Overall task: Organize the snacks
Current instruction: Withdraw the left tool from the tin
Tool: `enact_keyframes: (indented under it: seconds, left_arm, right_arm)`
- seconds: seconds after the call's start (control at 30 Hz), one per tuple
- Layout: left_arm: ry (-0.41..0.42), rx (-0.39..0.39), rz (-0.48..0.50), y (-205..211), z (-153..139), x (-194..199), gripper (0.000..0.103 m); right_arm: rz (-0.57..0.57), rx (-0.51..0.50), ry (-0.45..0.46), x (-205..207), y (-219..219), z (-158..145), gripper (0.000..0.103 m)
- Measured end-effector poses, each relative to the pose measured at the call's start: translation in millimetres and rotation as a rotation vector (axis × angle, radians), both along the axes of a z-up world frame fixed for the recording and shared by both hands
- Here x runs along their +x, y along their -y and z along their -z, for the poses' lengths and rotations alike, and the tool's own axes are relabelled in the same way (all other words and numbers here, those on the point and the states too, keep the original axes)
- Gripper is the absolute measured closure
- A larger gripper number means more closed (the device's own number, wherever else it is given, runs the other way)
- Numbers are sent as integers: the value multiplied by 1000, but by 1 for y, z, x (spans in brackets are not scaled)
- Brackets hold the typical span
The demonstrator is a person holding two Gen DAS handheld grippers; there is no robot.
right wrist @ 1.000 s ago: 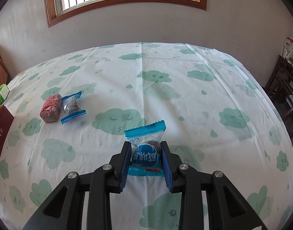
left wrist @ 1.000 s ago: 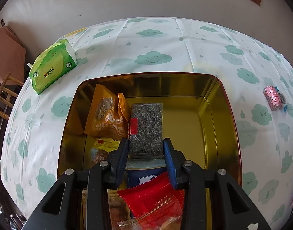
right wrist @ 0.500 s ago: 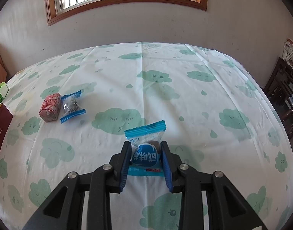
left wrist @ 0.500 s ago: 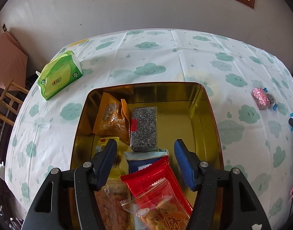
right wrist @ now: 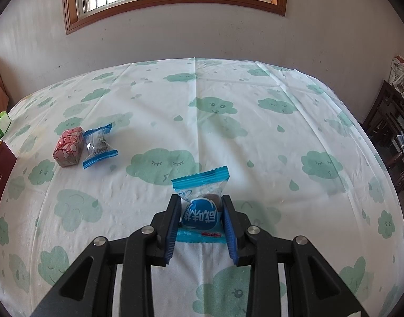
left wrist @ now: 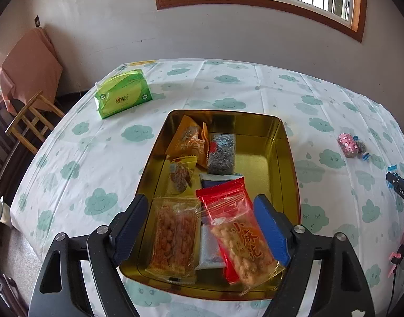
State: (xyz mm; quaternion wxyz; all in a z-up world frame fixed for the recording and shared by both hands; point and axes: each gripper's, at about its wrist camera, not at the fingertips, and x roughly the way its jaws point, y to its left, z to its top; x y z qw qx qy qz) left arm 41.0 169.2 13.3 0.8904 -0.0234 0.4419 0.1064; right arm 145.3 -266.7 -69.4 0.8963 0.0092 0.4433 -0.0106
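The left gripper (left wrist: 202, 227) was held wide open above the near end of the gold tin (left wrist: 286, 142), with nothing in it. A white packet (left wrist: 209, 248) in the tin was half hidden under the red snack bag (left wrist: 236, 227). At 12 o'clock in the tin a dark seed bar (left wrist: 220, 153) was seen. The right gripper (right wrist: 202, 218) was closed on a blue candy (right wrist: 201, 212) on the tablecloth (right wrist: 254, 137). At 10 o'clock, a pink candy (right wrist: 69, 146) was touched by a clear-wrapped one (right wrist: 98, 144).
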Motion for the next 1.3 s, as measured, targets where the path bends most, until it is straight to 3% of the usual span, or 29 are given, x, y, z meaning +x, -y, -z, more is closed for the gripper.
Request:
enact_keyframes:
  seconds: [0.23,0.73,1.3]
  left_arm:
    - [2,-2,-31,-8,3,-23,13]
    - [16,0,-40,-13,4,-39,6]
    - [26,-30,-99,-35,6,-54,5]
  right_arm:
    - [0,-2,0,1,-2,0,72]
    - [18,-34,-17,-10,-16,-7,73]
    - [-256,44,32,-51,-133,-53,73]
